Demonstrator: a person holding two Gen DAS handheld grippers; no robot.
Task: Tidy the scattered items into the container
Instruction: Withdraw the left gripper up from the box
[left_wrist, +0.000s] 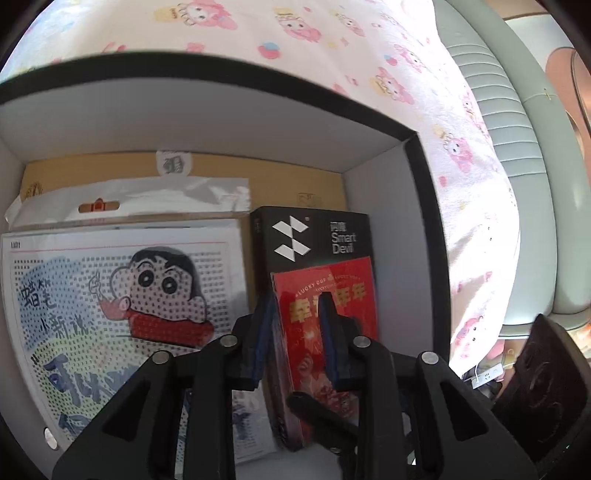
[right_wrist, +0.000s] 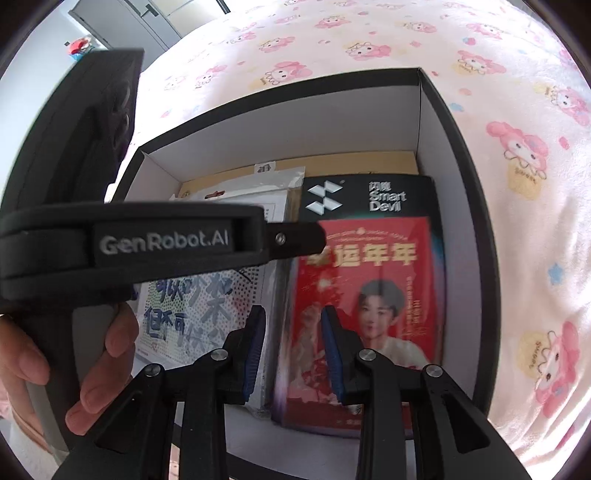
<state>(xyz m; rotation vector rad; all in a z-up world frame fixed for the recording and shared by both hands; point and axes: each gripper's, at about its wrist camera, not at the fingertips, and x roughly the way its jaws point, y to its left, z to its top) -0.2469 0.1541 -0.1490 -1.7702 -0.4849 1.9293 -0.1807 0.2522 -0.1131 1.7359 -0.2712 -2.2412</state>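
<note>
On my far left, the white inner wall of the black-rimmed cardboard container (left_wrist: 221, 70) rises close beside the clear-bagged cartoon peg-board kit (left_wrist: 122, 295), which lies flat on the floor and takes up most of that side. A tan cardboard sheet (left_wrist: 288, 173) shows along the back wall behind it. Right of the kit lies the black rectangular box with a red printed sleeve (left_wrist: 321, 236), already inside the container. A narrow strip of bare white floor separates it from the right wall. Outside the rim, the pink cartoon-print bedsheet (left_wrist: 369, 55) spreads all round.

My left hand (right_wrist: 92, 350) wraps the handle and my left gripper (left_wrist: 295, 302) angles steeply down, narrowly parted astride the black box's left edge. I cannot tell whether the pads press it. My right gripper (right_wrist: 293, 314) also points steeply down above that same edge, parted with nothing pinched.
</note>
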